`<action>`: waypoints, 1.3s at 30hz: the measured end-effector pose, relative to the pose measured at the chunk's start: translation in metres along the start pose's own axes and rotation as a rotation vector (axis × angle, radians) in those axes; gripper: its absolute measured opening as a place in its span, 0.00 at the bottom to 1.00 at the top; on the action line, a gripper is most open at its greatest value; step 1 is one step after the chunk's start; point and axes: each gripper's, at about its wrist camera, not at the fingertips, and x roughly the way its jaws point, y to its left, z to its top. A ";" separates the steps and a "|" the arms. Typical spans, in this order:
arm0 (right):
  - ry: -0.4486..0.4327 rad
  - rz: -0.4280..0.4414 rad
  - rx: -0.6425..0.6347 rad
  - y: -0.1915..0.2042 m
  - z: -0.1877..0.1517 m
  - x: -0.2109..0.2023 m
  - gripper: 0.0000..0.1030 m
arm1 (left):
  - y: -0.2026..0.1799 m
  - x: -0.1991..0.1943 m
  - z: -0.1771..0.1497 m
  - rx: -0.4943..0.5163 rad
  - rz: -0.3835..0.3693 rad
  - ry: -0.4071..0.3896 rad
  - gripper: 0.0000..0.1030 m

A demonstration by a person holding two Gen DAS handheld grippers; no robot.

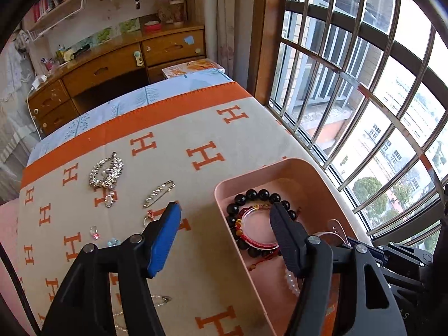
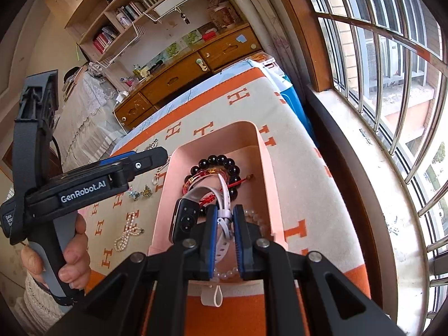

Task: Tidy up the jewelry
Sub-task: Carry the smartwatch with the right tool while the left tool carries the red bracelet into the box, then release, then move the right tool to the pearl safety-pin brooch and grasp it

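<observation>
A pink tray sits on the H-patterned blanket. It holds a black bead bracelet, a red bangle and a pearl strand. My right gripper is shut on the white strap of a smartwatch over the tray. My left gripper is open and empty, straddling the tray's left wall. Loose on the blanket lie a crystal brooch, a pearl pin, rings and small gems.
A pearl ribbon brooch lies left of the tray. A barred window runs along the right. A wooden desk stands beyond the bed's far end. A pin lies near the blanket's front.
</observation>
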 end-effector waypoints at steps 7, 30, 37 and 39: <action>0.054 0.023 -0.025 0.014 -0.005 0.016 0.11 | 0.033 -0.022 -0.018 -0.089 0.033 -0.039 0.63; 0.059 0.003 -0.007 0.032 -0.017 0.009 0.26 | 0.102 -0.066 -0.096 -0.251 0.077 -0.056 0.63; 0.054 -0.006 -0.035 0.047 -0.020 0.006 0.26 | 0.129 -0.081 -0.122 -0.340 0.104 -0.075 0.63; 0.055 -0.009 -0.048 0.053 -0.019 0.005 0.26 | 0.138 -0.085 -0.128 -0.365 0.117 -0.071 0.64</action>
